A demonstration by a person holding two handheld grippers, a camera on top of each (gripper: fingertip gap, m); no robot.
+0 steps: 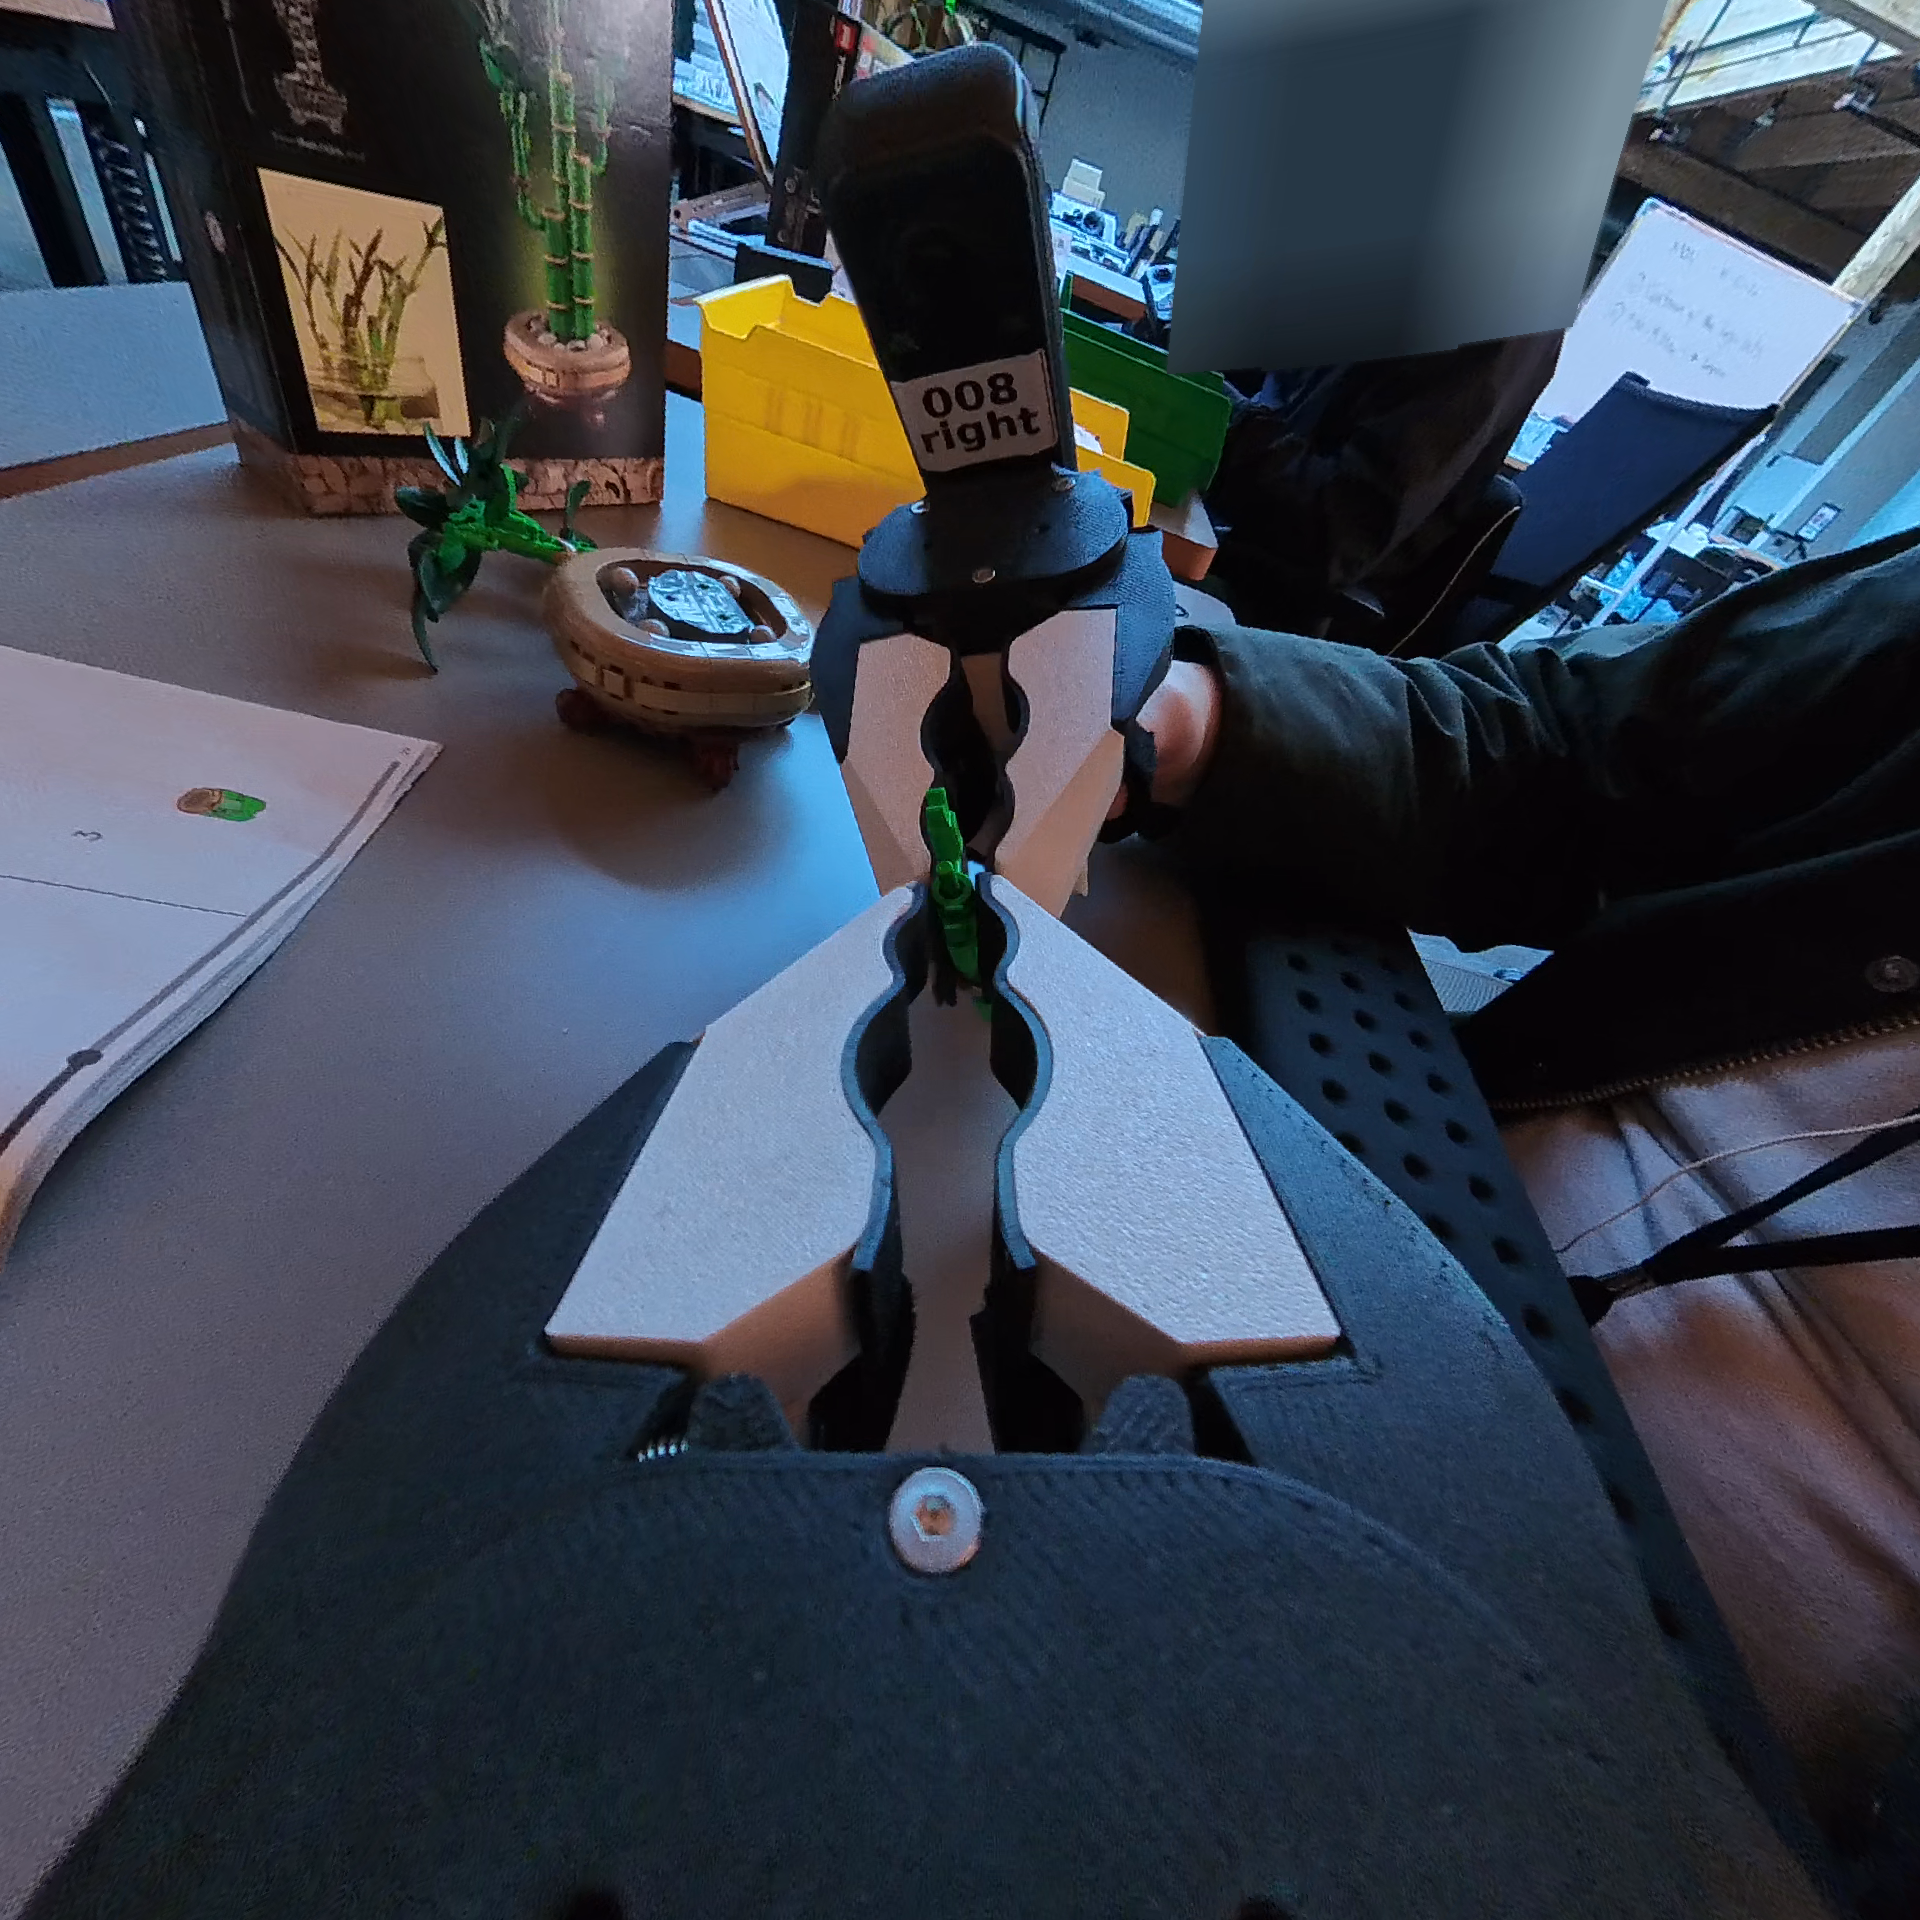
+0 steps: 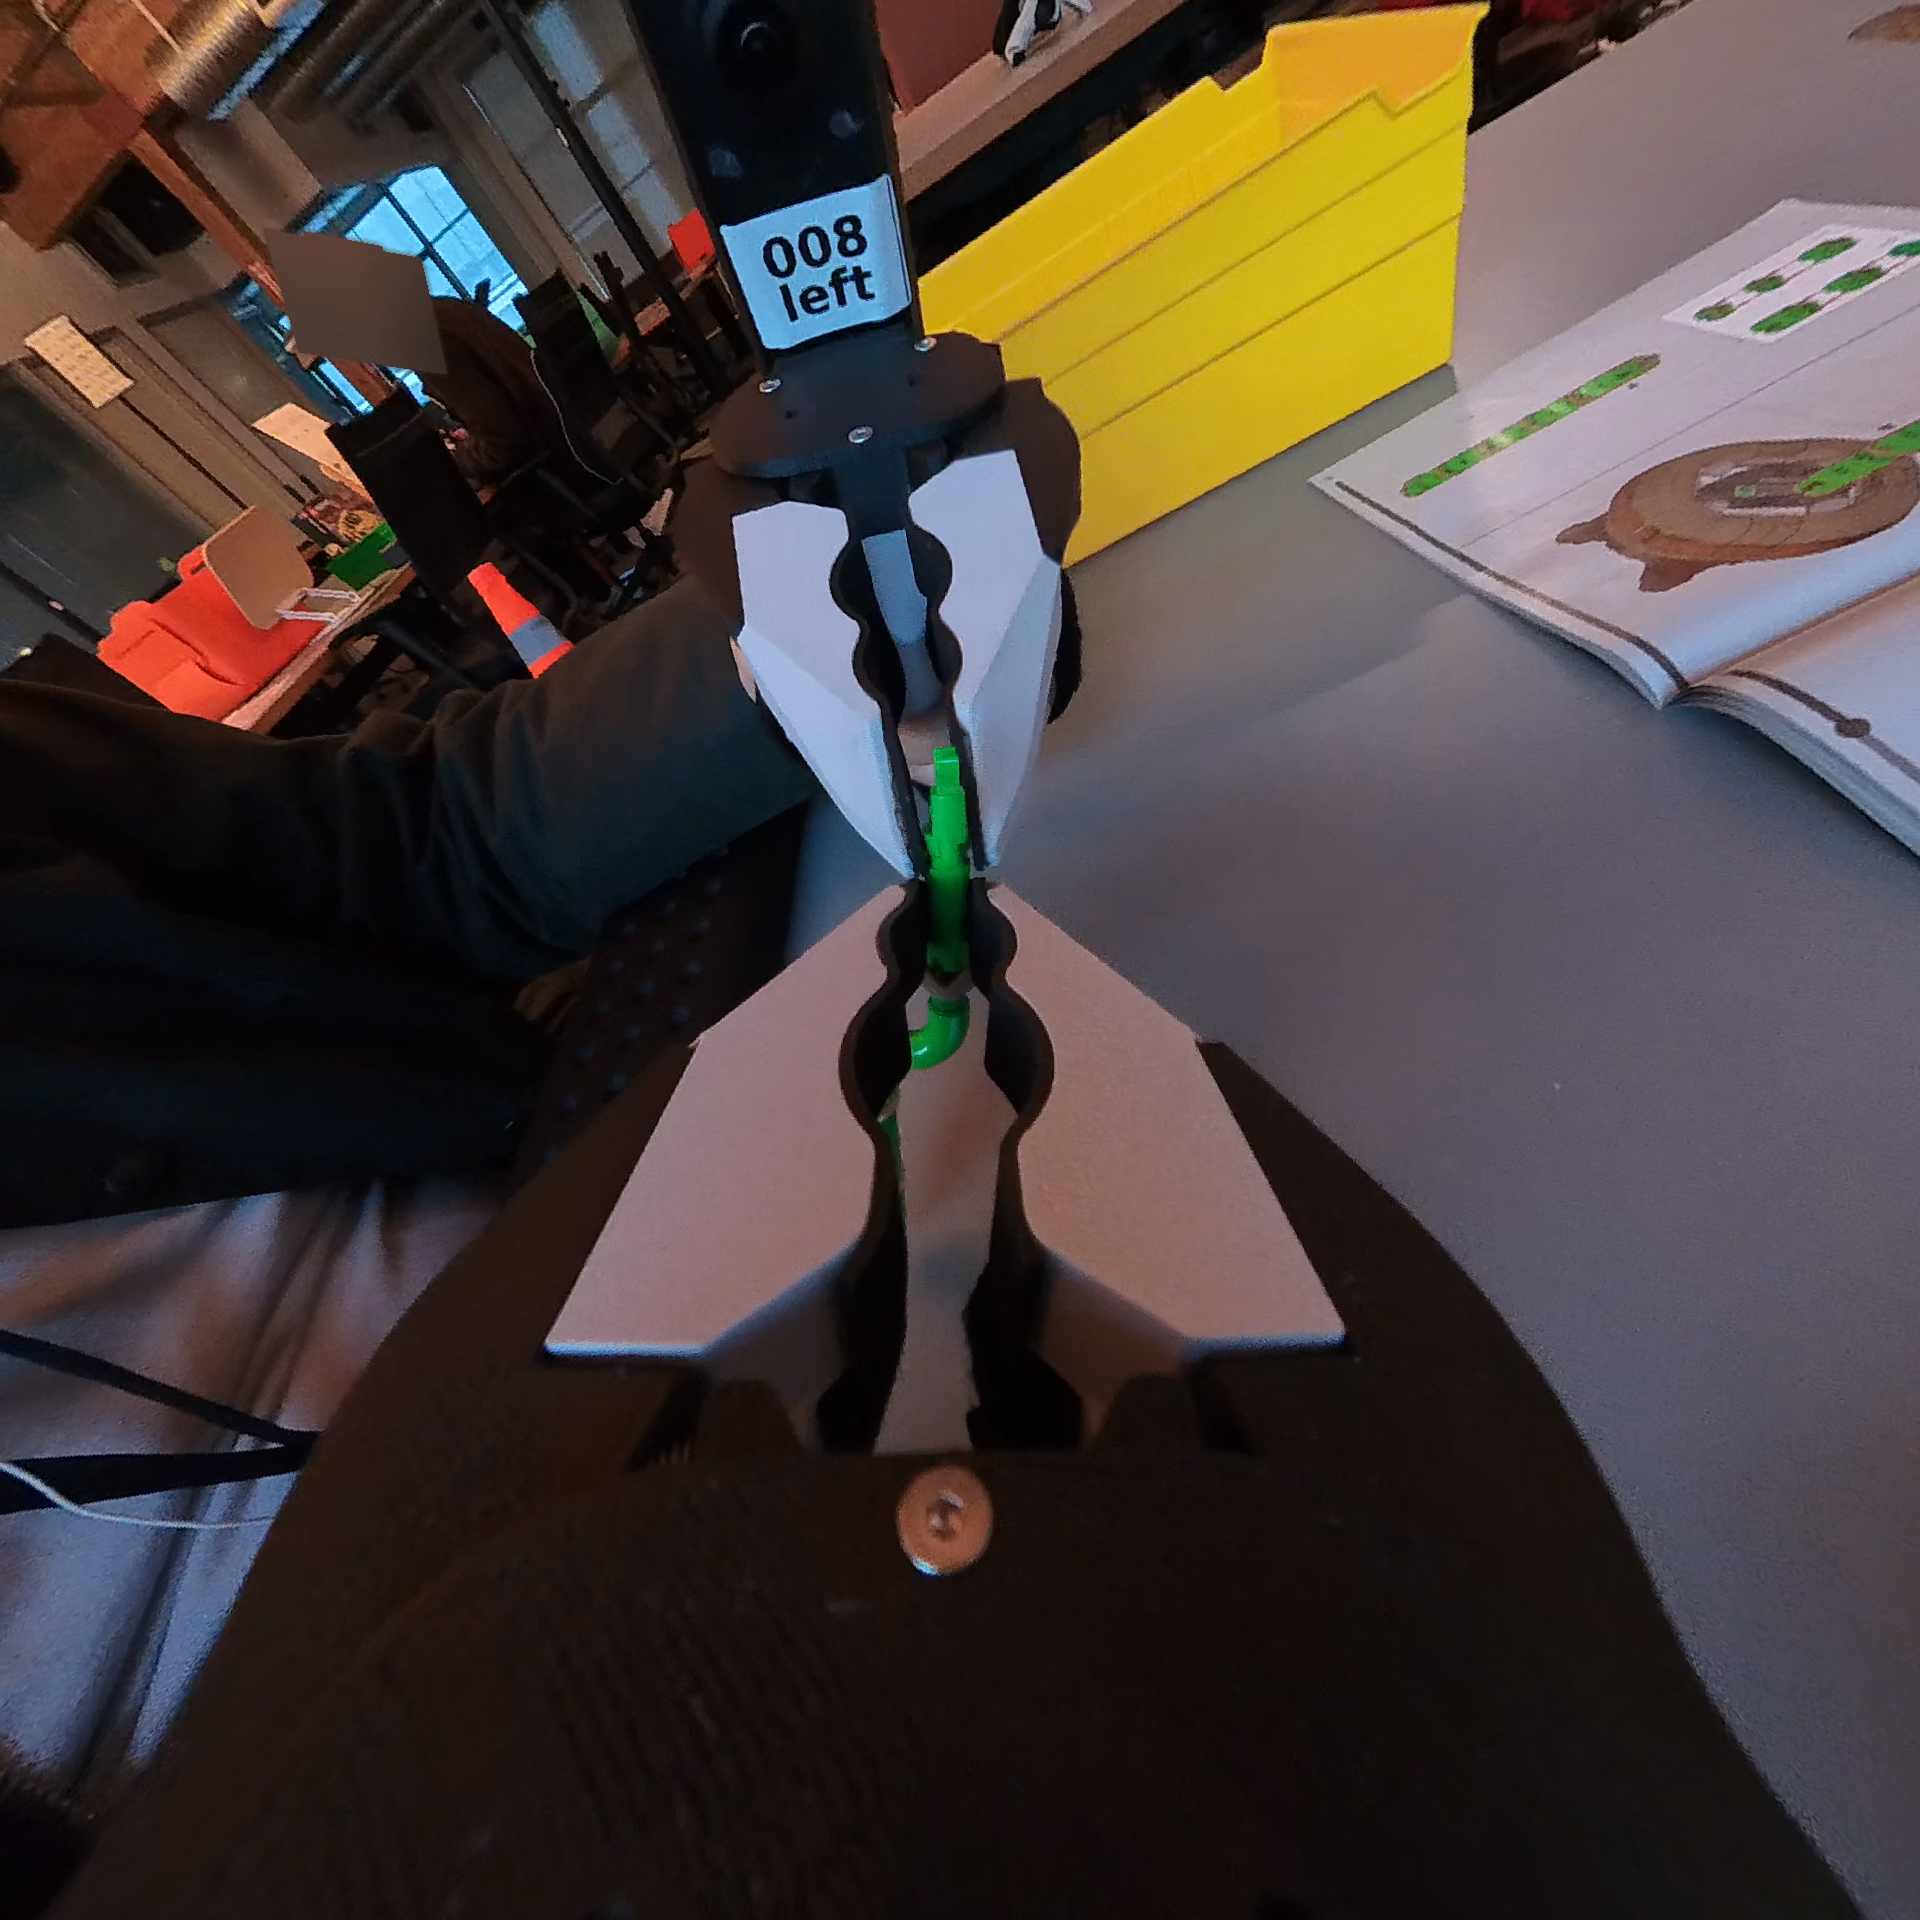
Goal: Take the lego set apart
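You're holding both grippers tip to tip over the near table edge (image 1: 727, 1039), w/ your lap just below. L gripper (image 1: 948, 894) is clamping the near end of a green lego stem (image 1: 951, 904); R gripper (image 2: 943, 885) is clamping the other end, its fingers closed on the piece from the opp. side. The stem is hanging in the air betw. the two, its curved green end sitting inside the R gripper's gap. Bare tabletop is lying open to the L gripper's left. Farther out, an instruction booklet (image 1: 156, 883) is lying open, then the tan lego pot base (image 1: 681, 644) w/ a leafy green sprig (image 1: 468, 530) beside it. Behind those, the set's box (image 1: 416, 260) and a yellow bin (image 2: 1247, 312) are standing at the far edge.
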